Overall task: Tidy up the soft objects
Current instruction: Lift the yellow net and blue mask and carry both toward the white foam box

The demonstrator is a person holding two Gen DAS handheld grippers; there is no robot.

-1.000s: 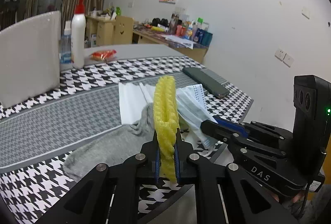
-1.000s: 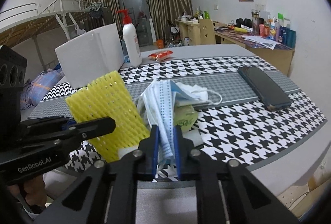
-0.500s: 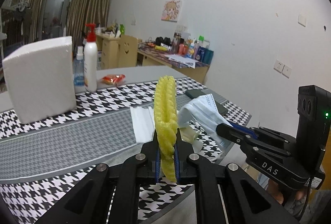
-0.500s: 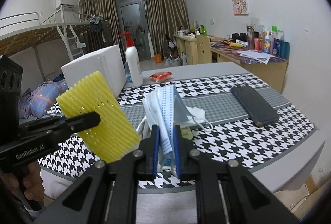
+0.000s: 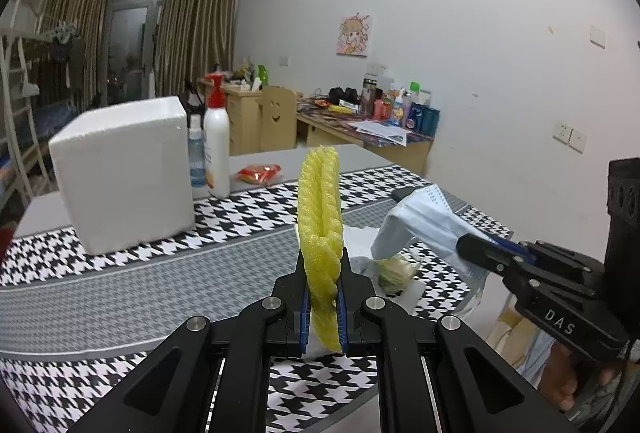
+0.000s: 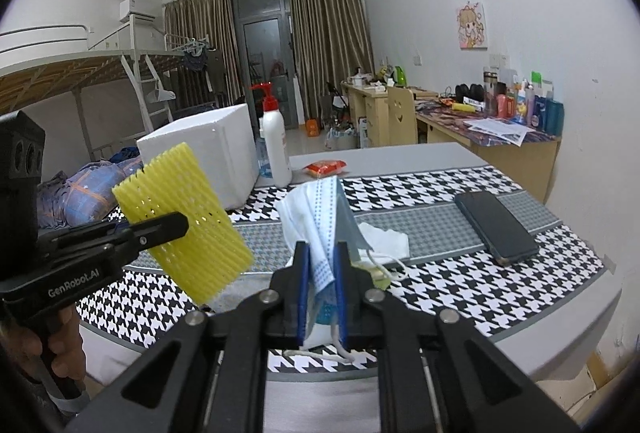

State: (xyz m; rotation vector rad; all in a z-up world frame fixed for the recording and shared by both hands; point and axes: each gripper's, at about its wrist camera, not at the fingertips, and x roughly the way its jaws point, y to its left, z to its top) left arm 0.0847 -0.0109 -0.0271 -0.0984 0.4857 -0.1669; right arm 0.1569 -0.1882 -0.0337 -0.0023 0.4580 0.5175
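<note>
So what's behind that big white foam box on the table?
Beside and just behind the foam box stand a white pump bottle and a smaller clear bottle, partly hidden by it. Anything directly behind the box is covered.

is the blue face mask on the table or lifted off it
Lifted off: the face mask hangs pinched in the right gripper above the houndstooth table, one ear loop dangling.

Yellow foam net (image 5: 320, 217) – spongy, perforated; face mask (image 6: 320, 229) – pleated nonwoven; phone (image 6: 496, 225) – glossy.
</note>
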